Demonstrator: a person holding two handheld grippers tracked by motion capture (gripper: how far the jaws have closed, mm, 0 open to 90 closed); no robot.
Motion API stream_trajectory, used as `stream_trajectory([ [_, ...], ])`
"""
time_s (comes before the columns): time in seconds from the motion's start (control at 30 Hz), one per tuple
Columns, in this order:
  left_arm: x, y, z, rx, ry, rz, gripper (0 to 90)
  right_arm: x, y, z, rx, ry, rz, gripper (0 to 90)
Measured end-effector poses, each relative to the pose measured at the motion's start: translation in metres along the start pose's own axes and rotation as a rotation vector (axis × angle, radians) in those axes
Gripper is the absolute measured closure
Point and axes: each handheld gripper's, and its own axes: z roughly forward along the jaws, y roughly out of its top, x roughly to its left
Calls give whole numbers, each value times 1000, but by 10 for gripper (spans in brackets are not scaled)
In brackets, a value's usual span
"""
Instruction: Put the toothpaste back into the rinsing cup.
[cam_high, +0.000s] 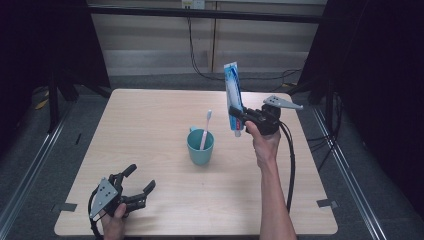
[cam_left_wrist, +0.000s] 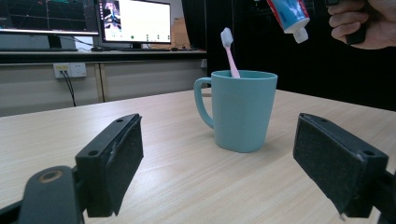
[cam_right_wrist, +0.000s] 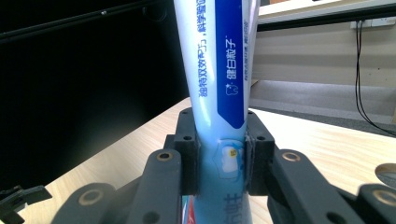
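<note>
Right gripper (cam_high: 239, 119) is clamping the toothpaste tube (cam_high: 233, 92) near its lower end, jaws pressing both sides of the tube, as the right gripper view shows close up. Tube (cam_right_wrist: 219, 70) is being held upright in the air, cap (cam_left_wrist: 301, 33) pointing down, flat crimped end up, just right of and above the teal mug (cam_high: 200, 147). Holding it cap-down looks meant for dropping it cap-first into the mug, beside the pink toothbrush (cam_high: 205, 129) already standing in it. Mug is sitting mid-table (cam_high: 150, 115), handle toward the far left. Left gripper (cam_high: 136, 186) is resting low near the front left corner, jaws spread wide, gripping nothing, facing the mug (cam_left_wrist: 239, 109) from well apart; probably waiting there to steady the mug if needed. Tube is not yet over the rim, so it likely needs shifting left before lowering.
</note>
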Motion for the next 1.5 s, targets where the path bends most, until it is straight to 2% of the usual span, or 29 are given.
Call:
stream_trajectory([
  [0.53, 0, 0, 0, -1, -3, -2, 160, 17, 2, 22, -1, 53, -18, 720],
  [0.83, 0, 0, 0, -2, -9, -3, 160, 24, -2, 34, 1, 88, -8, 722],
  [1.13, 0, 0, 0, -1, -7, -5, 160, 32, -5, 44, 4, 109, -22, 722],
  [1.5, -1, 0, 0, -1, -10, -9, 160, 36, -17, 55, 35, 128, -31, 721],
])
